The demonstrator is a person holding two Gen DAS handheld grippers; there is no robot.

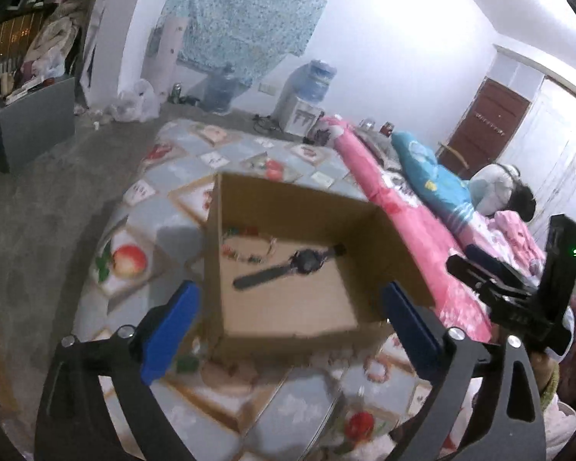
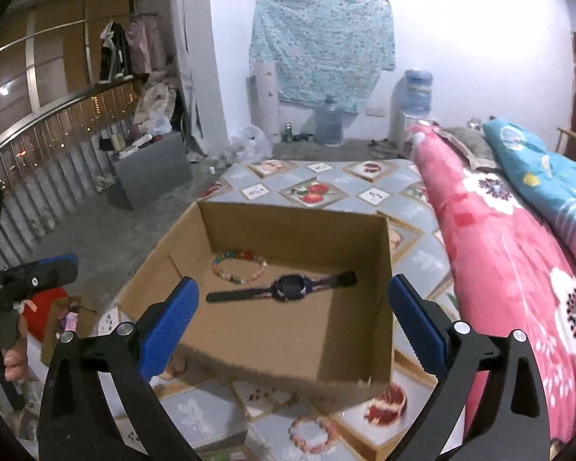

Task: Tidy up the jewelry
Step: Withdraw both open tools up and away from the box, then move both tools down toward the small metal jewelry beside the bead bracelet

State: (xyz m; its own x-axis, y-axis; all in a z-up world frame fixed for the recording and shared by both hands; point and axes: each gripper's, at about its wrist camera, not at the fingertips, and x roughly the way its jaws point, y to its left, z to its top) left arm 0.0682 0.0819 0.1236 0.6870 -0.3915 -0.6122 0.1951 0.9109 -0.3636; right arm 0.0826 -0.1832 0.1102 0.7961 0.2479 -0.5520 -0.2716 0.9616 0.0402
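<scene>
An open cardboard box (image 1: 288,199) (image 2: 288,226) stands on the fruit-patterned bed cover. Inside it lie a dark wristwatch (image 1: 307,261) (image 2: 292,288) and, behind that, a colourful bead bracelet (image 1: 230,251) (image 2: 242,255). My left gripper (image 1: 291,292) hovers over the box's near side, its blue fingers wide apart and nothing between them. My right gripper (image 2: 293,282) hangs over the same box, open and empty too. Each shows at the edge of the other's view: the left gripper (image 2: 38,272) and the right gripper (image 1: 518,288). Another pinkish bracelet (image 2: 292,434) lies on the cover in front of the box.
A rolled pink floral quilt (image 2: 499,269) and a blue pillow (image 2: 537,176) lie along the right of the bed. The bed's left edge drops to grey floor with a grey cabinet (image 2: 153,176). A water dispenser (image 2: 412,107) stands at the far wall.
</scene>
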